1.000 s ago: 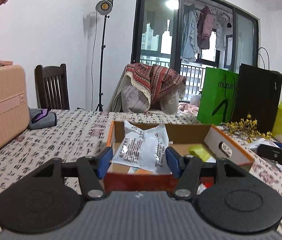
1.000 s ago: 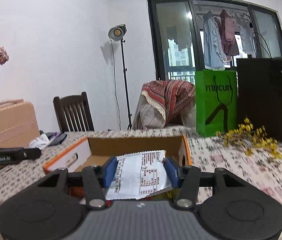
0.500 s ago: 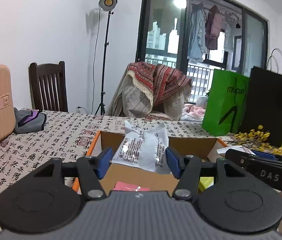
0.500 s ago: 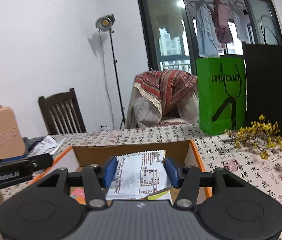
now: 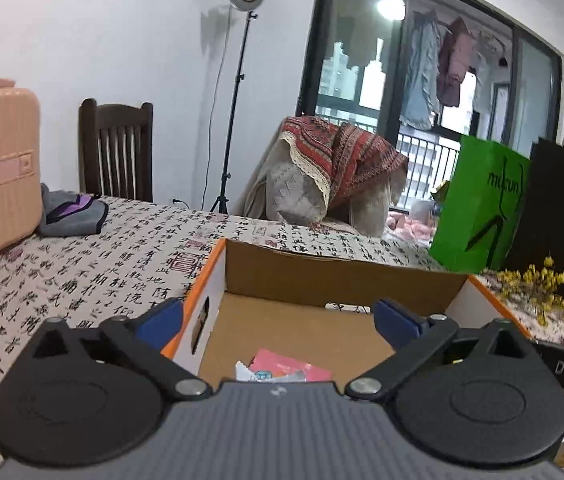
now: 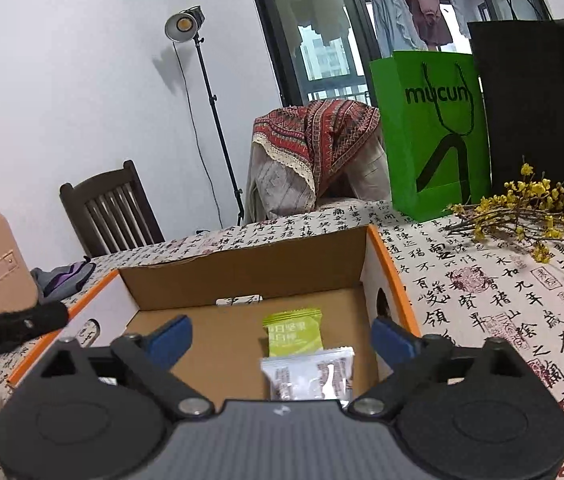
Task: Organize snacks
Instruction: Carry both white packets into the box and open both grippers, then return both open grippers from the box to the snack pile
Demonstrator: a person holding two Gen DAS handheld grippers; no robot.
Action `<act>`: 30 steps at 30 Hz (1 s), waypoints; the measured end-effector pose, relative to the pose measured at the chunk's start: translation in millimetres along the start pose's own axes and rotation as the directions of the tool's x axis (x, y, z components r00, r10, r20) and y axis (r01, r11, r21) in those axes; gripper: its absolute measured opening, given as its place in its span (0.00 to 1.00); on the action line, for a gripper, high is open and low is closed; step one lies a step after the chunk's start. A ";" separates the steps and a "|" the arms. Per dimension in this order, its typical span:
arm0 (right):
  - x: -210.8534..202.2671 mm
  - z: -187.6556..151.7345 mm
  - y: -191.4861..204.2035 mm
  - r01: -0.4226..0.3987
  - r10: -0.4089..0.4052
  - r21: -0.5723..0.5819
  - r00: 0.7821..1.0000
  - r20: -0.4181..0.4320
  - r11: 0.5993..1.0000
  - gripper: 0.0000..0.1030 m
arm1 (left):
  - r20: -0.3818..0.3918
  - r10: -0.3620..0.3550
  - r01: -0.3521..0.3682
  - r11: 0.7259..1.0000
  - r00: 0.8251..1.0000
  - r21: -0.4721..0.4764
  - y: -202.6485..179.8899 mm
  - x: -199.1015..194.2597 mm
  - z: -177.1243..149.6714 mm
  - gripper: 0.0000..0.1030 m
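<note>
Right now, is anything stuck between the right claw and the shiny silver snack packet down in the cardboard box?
Nothing visible. The right gripper has its jaws opening with nothing between them, straight above the orange-edged cardboard box. The silver foil snack packet lies on the box floor just below, touching a green snack packet behind it.

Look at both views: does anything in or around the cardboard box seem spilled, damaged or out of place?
Nothing stands out. The cardboard box sits upright and intact; the green packet, white packet and pink packet lie flat inside.
</note>
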State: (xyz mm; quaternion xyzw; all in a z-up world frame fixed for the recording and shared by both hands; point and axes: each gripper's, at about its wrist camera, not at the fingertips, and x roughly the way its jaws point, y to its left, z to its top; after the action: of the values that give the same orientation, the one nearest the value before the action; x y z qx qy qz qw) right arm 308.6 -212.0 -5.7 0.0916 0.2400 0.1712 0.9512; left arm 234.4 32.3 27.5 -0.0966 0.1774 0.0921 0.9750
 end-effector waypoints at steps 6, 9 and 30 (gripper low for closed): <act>-3.6 0.1 -0.8 -0.005 0.005 -0.004 1.000 0.015 1.000 1.00 | -0.020 0.001 -0.001 1.000 1.000 -0.029 4.5 -0.5 3.2 1.00; -9.3 5.4 -0.1 -0.011 0.011 -0.001 1.000 0.024 1.000 1.00 | -0.016 0.006 -0.007 1.000 1.000 -0.031 1.9 -7.9 8.4 1.00; -122.8 -18.7 18.1 -0.049 0.050 -0.125 0.999 0.002 0.991 1.00 | -0.055 -0.016 0.020 0.998 0.998 0.060 10.8 -93.7 -3.7 1.00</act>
State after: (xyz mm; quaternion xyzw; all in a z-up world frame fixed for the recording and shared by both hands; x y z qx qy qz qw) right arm 192.9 -238.9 35.0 0.0381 0.2238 0.2093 0.9511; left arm 144.7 28.3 56.6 -0.0713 0.2056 0.0753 0.9731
